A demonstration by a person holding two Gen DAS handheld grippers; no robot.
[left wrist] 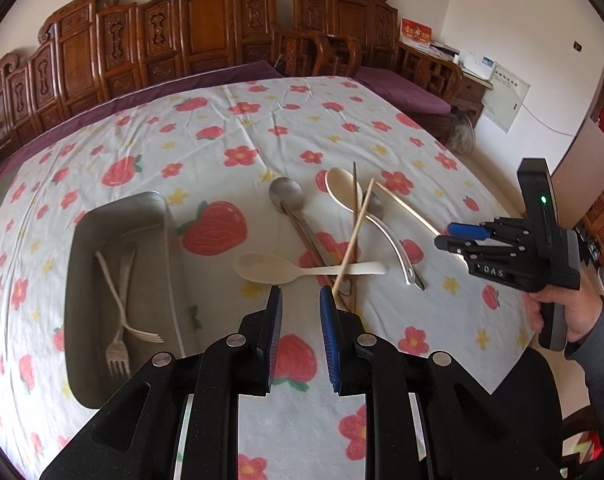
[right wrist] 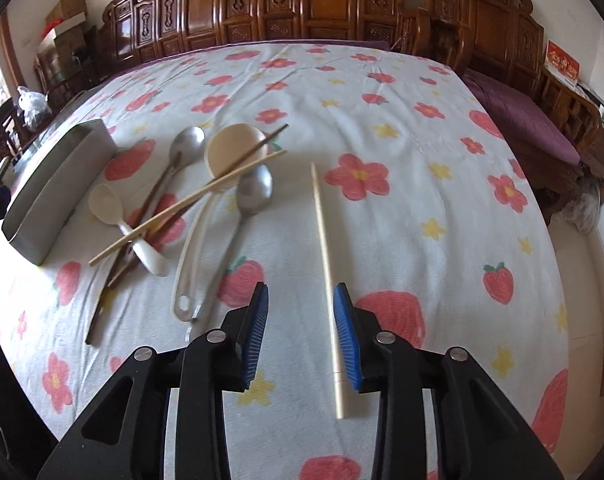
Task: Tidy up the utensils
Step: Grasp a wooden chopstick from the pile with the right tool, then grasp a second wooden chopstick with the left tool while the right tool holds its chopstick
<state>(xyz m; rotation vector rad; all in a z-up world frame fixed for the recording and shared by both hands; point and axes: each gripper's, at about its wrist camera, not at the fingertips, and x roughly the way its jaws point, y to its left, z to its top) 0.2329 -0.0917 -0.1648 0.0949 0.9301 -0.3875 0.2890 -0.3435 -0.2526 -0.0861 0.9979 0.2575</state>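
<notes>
Tray point(left wrist: 114, 280) at 9 o'clock holding 2 forks point(left wrist: 120, 308), sorted. Spoons/chopsticks pile point(left wrist: 326, 232) waiting. Left tool point(left wrist: 301, 308), right tool point(right wrist: 301, 312): both partly open, gripping nothing, hovering w/ lone chopstick point(right wrist: 324, 248) below right.

a steel tray point(left wrist: 118, 236) at nine o'clock holds two crossed forks point(left wrist: 120, 312), while spoons point(left wrist: 286, 194) and chopsticks point(left wrist: 352, 240) lie tangled at centre, one pale chopstick point(right wrist: 324, 240) apart toward three o'clock.

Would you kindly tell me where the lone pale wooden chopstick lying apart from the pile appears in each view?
Left wrist: pale wooden chopstick, right of centre, beyond the spoons.
Right wrist: lower centre, running towards the camera.
Shared landmark: rectangular metal tray.
</notes>
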